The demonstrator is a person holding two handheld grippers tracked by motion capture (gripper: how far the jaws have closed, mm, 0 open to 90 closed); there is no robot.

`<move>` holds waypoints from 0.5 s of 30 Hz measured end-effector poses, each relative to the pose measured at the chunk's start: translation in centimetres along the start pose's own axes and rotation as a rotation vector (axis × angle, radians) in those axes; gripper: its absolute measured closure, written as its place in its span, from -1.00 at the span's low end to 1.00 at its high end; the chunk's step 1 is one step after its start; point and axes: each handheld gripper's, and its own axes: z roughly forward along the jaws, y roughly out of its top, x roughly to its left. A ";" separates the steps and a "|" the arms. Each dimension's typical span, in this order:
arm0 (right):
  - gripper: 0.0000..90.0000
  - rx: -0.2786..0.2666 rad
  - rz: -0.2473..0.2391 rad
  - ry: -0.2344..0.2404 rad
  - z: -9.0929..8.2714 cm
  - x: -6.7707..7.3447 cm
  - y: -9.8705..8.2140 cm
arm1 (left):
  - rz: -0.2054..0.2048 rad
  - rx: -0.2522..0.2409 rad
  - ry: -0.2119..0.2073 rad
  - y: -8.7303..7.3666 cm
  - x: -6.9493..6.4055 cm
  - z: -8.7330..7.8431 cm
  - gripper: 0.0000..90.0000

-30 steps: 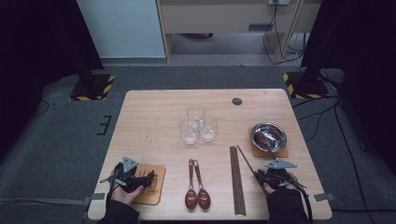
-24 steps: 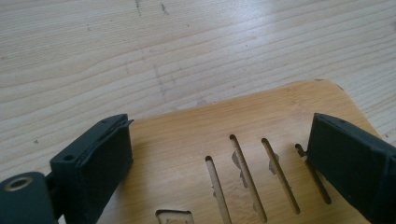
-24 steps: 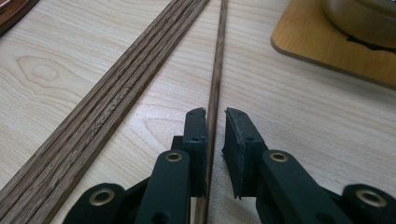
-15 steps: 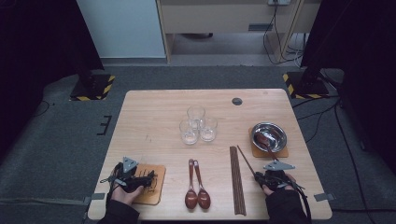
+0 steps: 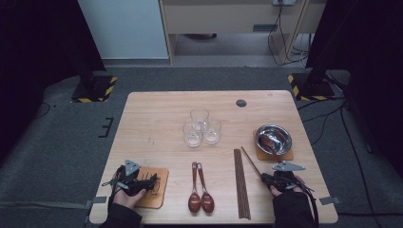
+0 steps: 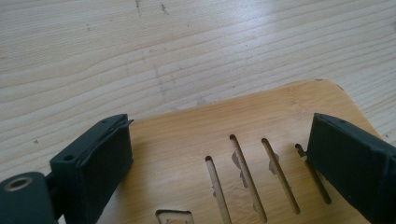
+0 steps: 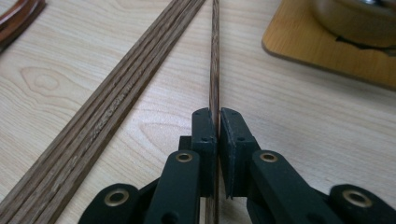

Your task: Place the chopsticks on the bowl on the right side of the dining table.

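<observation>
The right tool [image 7: 215,116] was clamped on a single chopstick [image 7: 215,60] just right of the chopstick bundle [image 5: 241,183], near the worktop [image 5: 157,118] front edge. Well left of the bundle, the left tool [image 6: 219,154] stood apart over a slotted wooden coaster [image 6: 261,121]. Spoons [image 5: 199,190] lay just left of the bundle. Beyond it, glasses [image 5: 202,126] stood amid bare wood; grey floor [image 5: 57,137] surrounded the worktop.

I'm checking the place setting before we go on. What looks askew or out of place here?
One chopstick lies slanted, angled away from the straight bundle of chopsticks; the right gripper is shut on it. The spoons and glasses look orderly.
</observation>
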 end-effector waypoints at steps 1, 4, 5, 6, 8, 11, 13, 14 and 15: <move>0.89 -0.003 0.009 0.004 -0.1 0.0 0.0 | 0.000 0.000 0.000 0.0 0.0 0.0 -0.87; 0.89 -0.014 0.006 0.007 -0.3 -0.2 0.2 | 0.000 0.000 0.000 0.0 0.0 0.0 -0.87; 0.89 -0.017 0.017 0.009 -0.5 -0.1 0.2 | 0.000 0.000 0.000 0.0 0.0 0.0 -0.87; 0.89 -0.023 0.014 0.010 -0.6 -0.2 0.3 | 0.000 0.000 0.000 0.0 0.0 0.0 -0.87; 0.89 -0.034 0.015 0.012 -0.8 -0.3 0.5 | 0.000 0.000 0.000 0.0 0.0 0.0 -0.87; 0.89 -0.050 0.021 0.015 -1.1 -0.4 0.6 | 0.000 0.000 0.000 0.0 0.0 0.0 -0.87; 0.89 -0.057 0.018 0.019 -1.3 -0.4 0.7 | 0.000 0.000 0.000 0.0 0.0 0.0 -0.87; 0.89 -0.062 0.020 0.020 -1.4 -0.5 0.8 | 0.000 0.000 0.000 0.0 0.0 0.0 -0.87; 0.89 -0.067 0.025 0.022 -1.5 -0.5 0.9 | 0.000 0.000 0.000 0.0 0.0 0.0 -0.87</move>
